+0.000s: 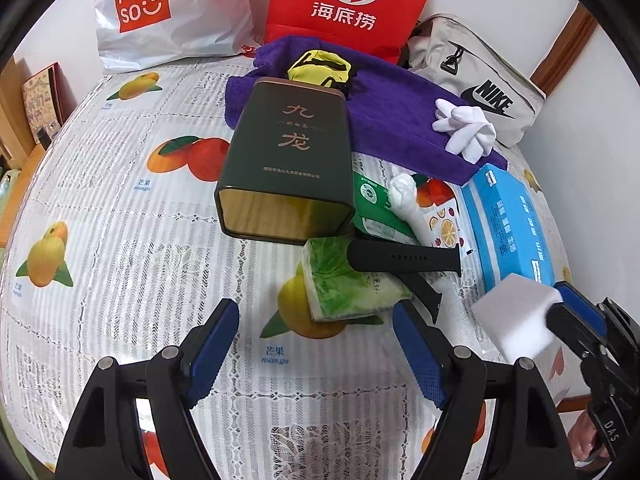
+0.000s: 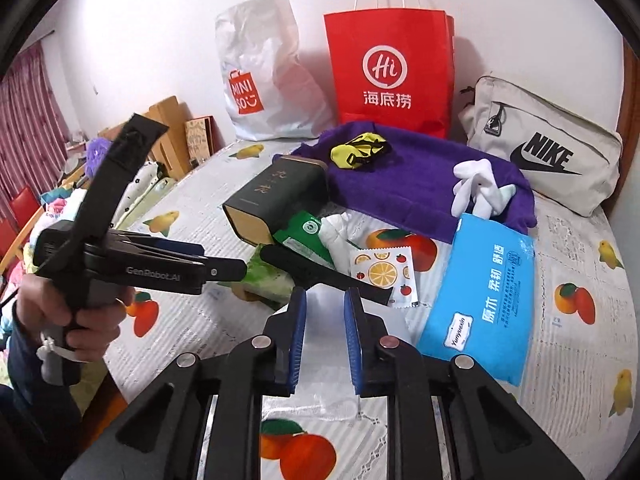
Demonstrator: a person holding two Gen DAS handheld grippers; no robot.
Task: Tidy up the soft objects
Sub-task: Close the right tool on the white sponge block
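Note:
My right gripper is shut on a white sponge block, held above the table's right side next to a blue tissue pack. In the right wrist view its pads stand close together. My left gripper is open and hovers just in front of a green leaf-print tissue pack, with nothing between its fingers. At the back lies a purple towel carrying white gloves and a yellow-black cloth. A white rolled cloth lies mid-table.
A dark tea tin lies on its side, with a green pouch and a black watch strap beside it. A white MINISO bag, a red paper bag and a beige Nike bag line the wall. A hand grips the left gripper's handle.

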